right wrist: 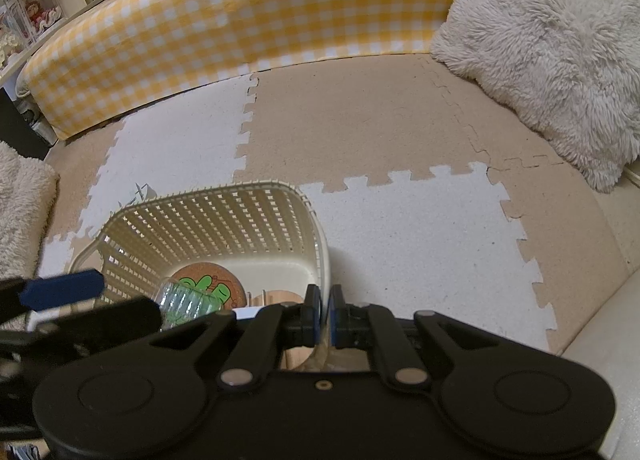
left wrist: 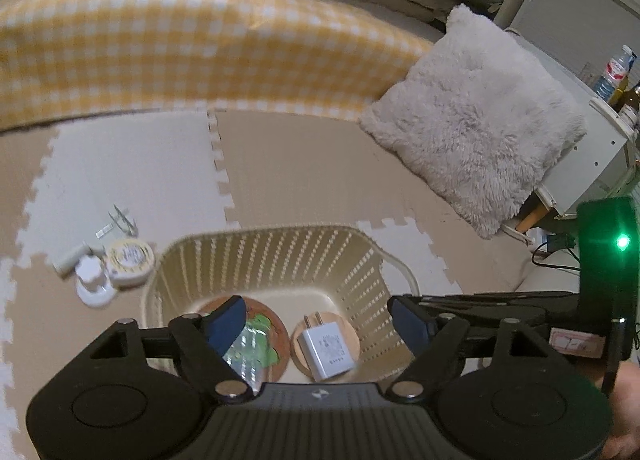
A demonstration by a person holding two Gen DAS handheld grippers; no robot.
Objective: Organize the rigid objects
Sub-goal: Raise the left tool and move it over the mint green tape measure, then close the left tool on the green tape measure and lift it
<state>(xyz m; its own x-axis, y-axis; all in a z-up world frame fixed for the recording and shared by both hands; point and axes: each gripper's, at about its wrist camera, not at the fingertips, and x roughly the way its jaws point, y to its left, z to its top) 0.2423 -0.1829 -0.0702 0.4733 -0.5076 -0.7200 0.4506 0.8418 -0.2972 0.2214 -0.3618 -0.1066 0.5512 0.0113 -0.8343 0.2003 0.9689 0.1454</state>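
Cream slotted basket (left wrist: 280,256), white charger (left wrist: 326,352) inside, left gripper (left wrist: 320,324) spread, right gripper (right wrist: 325,314) pinching basket rim

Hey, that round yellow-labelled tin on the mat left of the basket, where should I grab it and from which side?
Grip the tin across its round side wall, coming straight down from above with the open left hand-held gripper. It lies flat, label up, so the rim is the only edge to pinch. Set the fingers front and back: the white knob piece crowds its left, the basket its right.
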